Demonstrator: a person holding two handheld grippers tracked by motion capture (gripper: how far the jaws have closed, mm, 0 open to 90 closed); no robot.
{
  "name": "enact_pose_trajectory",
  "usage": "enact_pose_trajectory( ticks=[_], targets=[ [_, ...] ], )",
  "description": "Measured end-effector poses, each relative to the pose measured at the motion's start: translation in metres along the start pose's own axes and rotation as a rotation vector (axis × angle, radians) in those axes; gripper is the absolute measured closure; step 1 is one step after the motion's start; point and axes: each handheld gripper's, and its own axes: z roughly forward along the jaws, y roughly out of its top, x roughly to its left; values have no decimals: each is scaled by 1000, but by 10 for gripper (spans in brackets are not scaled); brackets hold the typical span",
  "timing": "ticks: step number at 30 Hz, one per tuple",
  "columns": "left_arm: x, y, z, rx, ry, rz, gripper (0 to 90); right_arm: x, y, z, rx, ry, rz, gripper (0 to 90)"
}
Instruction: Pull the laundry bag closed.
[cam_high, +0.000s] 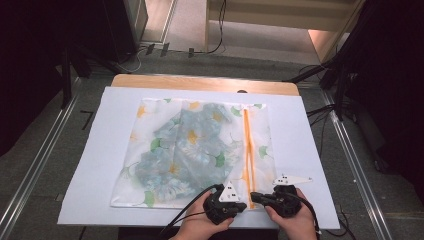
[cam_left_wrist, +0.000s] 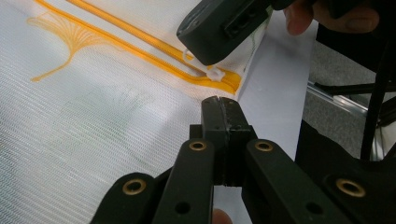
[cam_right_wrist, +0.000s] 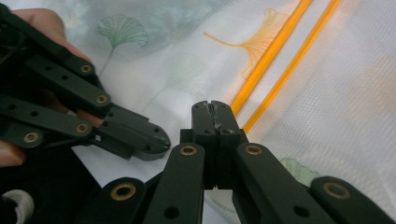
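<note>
Both my grippers, left (cam_high: 243, 199) and right (cam_high: 256, 196), are fully closed on nothing. The mesh bag (cam_high: 192, 150) looks light and floppy; I'd pinch the zipper pull (cam_left_wrist: 215, 74).

A white sheet (cam_high: 305, 150) covers most of the wooden surface (cam_high: 200, 81), leaving a strip of bare wood along the far edge. Grey carpet floor (cam_high: 40, 150) surrounds it, with metal rails (cam_high: 357, 165) running down both sides. Black cables (cam_high: 320, 112) trail across the floor at the right, and dark stand legs (cam_high: 75, 65) rise at the far left.
</note>
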Motion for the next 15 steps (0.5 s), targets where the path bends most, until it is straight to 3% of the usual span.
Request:
enact_pose_trajectory(
  ticks=[4, 9, 13, 14, 15],
  targets=[
    [1, 0, 0, -1, -9, -11, 900, -1, 0, 2, 7, -16, -2, 900],
    [1, 0, 0, 2, -8, -6, 900, -1, 2, 3, -21, -48, -8, 900],
    [1, 0, 0, 2, -9, -4, 900, -3, 4, 3, -31, -48, -4, 900],
    [1, 0, 0, 2, -8, -4, 900, -4, 5, 1, -57, -124, -19, 900],
    [1, 0, 0, 2, -6, -4, 900, -4, 5, 1, -57, -124, -19, 900]
  ],
)
